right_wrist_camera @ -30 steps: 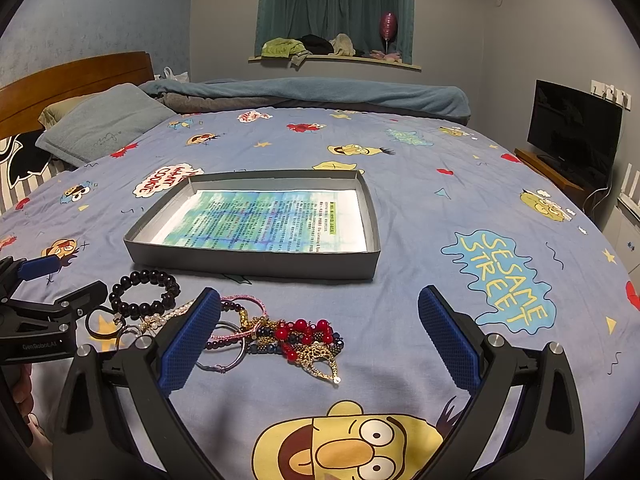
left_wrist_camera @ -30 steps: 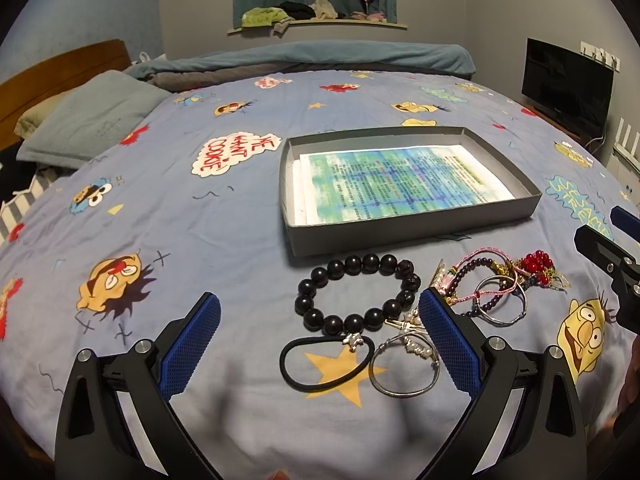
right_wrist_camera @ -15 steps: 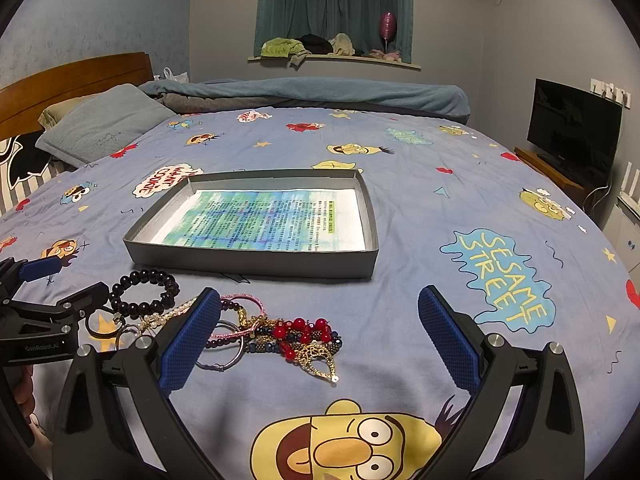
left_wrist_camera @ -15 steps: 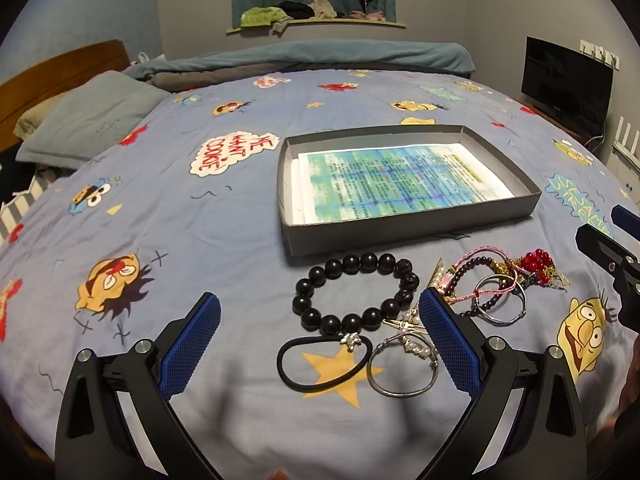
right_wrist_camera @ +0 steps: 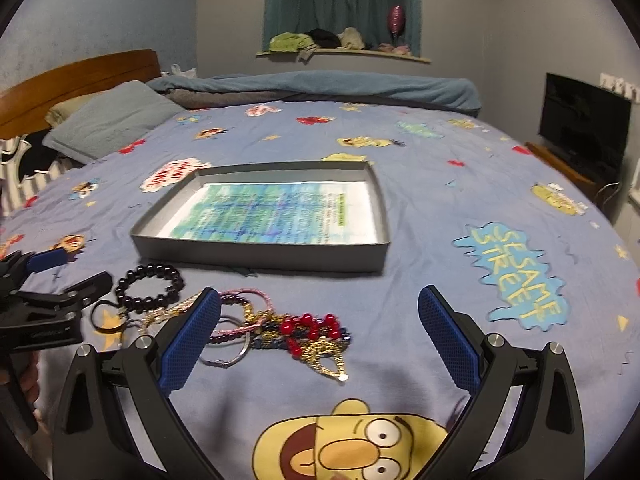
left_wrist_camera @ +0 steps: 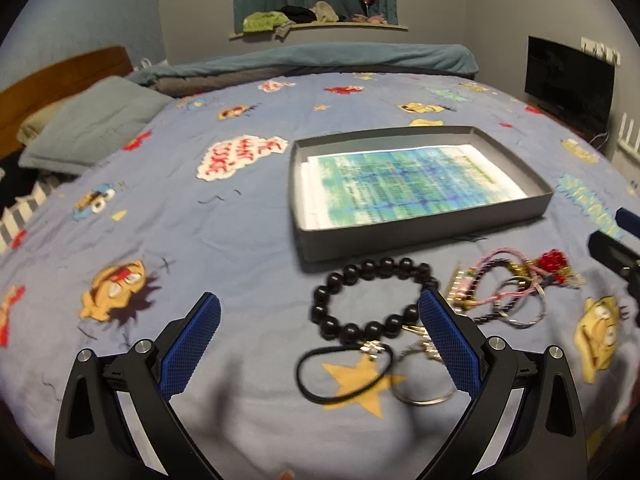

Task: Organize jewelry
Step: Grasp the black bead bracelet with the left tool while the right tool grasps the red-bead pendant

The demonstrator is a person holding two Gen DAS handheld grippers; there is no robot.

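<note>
A pile of jewelry lies on the blue cartoon bedsheet in front of a shallow grey tray (left_wrist_camera: 424,236) lined with printed paper. It holds a black bead bracelet (left_wrist_camera: 374,298), a black elastic loop (left_wrist_camera: 340,376), a silver ring bangle (left_wrist_camera: 420,384) and a tangle of pink, purple and red bead pieces (left_wrist_camera: 516,284). My left gripper (left_wrist_camera: 318,344) is open and empty, with the bead bracelet just ahead of its right finger. My right gripper (right_wrist_camera: 318,338) is open and empty over the red bead tangle (right_wrist_camera: 310,328). The tray (right_wrist_camera: 260,256) lies beyond it.
A grey pillow (left_wrist_camera: 96,124) and wooden headboard (left_wrist_camera: 60,76) are at the far left. A rolled teal blanket (left_wrist_camera: 312,58) runs along the far edge. A black TV (left_wrist_camera: 568,80) stands at the right. The left gripper also shows in the right wrist view (right_wrist_camera: 52,300).
Both grippers have moved slightly forward and left over the jewelry; the pile sits more to the right in the left view. Both stay open. No item has moved.
</note>
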